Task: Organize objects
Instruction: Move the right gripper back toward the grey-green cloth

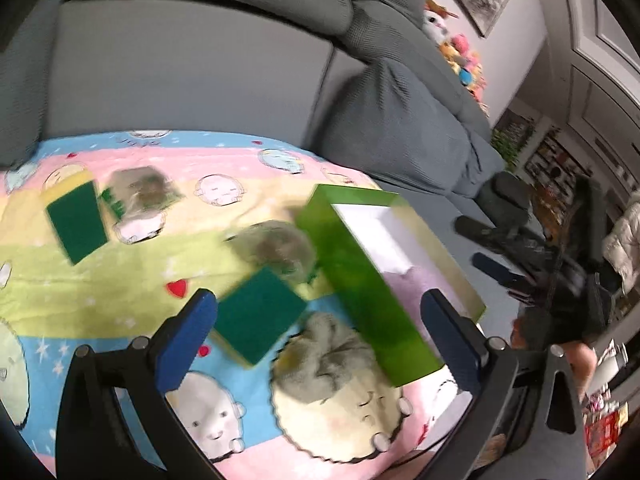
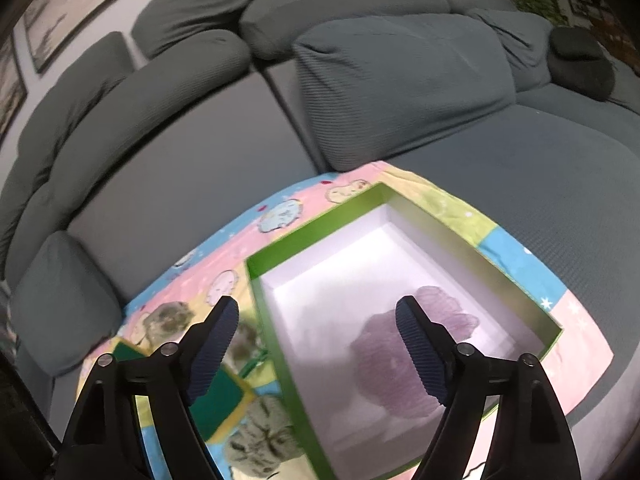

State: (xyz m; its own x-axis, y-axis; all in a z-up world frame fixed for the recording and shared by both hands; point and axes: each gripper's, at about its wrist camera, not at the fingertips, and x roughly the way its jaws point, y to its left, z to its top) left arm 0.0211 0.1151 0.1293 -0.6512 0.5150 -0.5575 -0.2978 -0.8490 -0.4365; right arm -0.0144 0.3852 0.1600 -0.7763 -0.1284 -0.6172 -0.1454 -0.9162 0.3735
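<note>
Left wrist view: motion blur softens the green box (image 1: 360, 280), the near scouring sponge (image 1: 260, 320) and the grey cloth bundles (image 1: 276, 248), whose material cannot be told. The shelf contents (image 1: 548, 168) at far right are too small to identify. Right wrist view: the purple cloth (image 2: 384, 356) inside the box is blurred and partly hidden behind a finger (image 2: 420, 348); the box's near end is cut off by the lower edge.

Grey sofa (image 2: 400, 80) (plush toys (image 1: 464, 56) behind)
</note>
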